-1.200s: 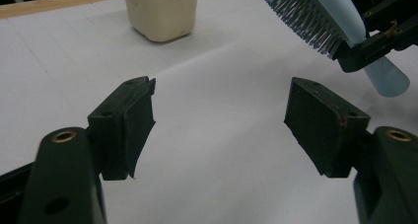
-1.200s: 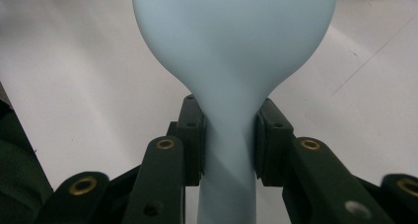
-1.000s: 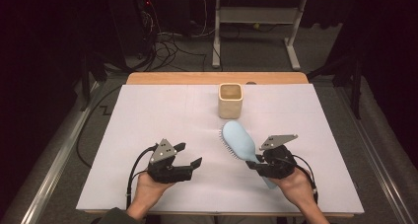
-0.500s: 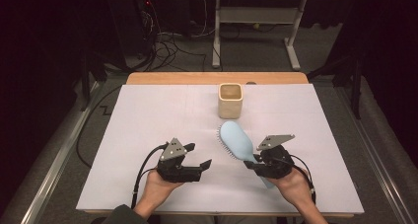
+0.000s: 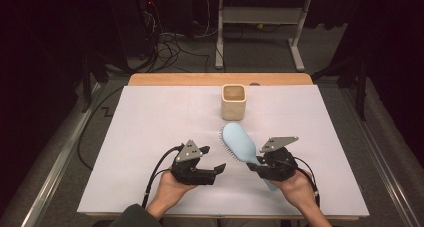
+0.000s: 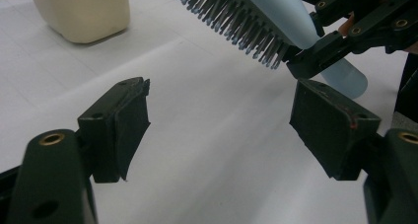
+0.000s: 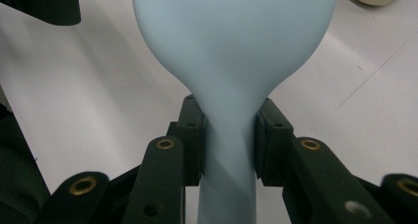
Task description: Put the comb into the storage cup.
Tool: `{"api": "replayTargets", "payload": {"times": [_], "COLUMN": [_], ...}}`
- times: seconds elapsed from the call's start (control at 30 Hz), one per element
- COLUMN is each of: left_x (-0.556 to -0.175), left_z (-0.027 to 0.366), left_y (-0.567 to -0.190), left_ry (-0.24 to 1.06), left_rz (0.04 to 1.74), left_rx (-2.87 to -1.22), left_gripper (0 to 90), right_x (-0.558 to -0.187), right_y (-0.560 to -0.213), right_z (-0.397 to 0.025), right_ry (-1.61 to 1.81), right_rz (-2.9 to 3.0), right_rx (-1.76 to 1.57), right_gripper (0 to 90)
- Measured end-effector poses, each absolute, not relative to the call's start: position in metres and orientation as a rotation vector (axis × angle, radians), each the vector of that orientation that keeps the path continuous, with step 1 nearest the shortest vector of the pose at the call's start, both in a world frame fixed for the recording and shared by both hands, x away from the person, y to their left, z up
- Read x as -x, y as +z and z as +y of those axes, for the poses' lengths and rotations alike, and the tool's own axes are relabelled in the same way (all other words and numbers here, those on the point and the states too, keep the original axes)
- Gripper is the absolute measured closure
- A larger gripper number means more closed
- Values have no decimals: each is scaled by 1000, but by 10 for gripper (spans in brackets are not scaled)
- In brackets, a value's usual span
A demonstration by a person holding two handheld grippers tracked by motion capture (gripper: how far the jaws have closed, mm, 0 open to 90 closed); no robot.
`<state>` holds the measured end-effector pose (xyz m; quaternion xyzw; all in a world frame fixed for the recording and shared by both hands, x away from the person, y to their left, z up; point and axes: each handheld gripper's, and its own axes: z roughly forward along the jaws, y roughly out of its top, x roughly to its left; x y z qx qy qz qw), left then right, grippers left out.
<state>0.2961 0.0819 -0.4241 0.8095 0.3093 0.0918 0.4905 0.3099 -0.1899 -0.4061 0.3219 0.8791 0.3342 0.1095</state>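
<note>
Between my right gripper's [image 5: 256, 167] fingers the hairbrush [image 5: 240, 144] is clamped at its neck, lifted; my left gripper [image 5: 216, 170] gapes empty beside it. Cup [image 5: 233, 101] ahead, probably its destination, not reached.

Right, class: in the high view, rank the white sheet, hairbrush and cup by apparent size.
1. White sheet, by far.
2. Hairbrush, partly hidden by the right gripper.
3. Cup, somewhat farther away, so the last two are unsure.

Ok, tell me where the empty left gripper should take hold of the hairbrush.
Probably the free handle end behind the right gripper, approached from the side: the hairbrush narrows there, while its head is wide and bristled. The left gripper is open.
</note>
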Motion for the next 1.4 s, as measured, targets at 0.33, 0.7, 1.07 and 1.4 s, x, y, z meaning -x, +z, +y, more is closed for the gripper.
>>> {"api": "replayTargets", "payload": {"times": [0.33, 0.7, 1.07, 1.4], "left_x": [-297, -299, -305, -308], "left_z": [69, 58, 49, 42], "left_y": [-424, -422, -422, -421], "left_ry": [187, 168, 94, 83], "left_rz": [734, 717, 721, 745], "left_rx": [-1968, -1965, -1946, -1931], "left_gripper": [228, 225, 224, 225], "right_x": [-309, -309, -308, -307], "right_y": [-407, -407, -407, -407], "right_z": [-189, -190, -189, -187], "right_ry": [984, 987, 994, 996], "right_rz": [2588, 2584, 2577, 2577], "right_rx": [-946, -944, -937, -924], "right_gripper": [705, 704, 705, 704]}}
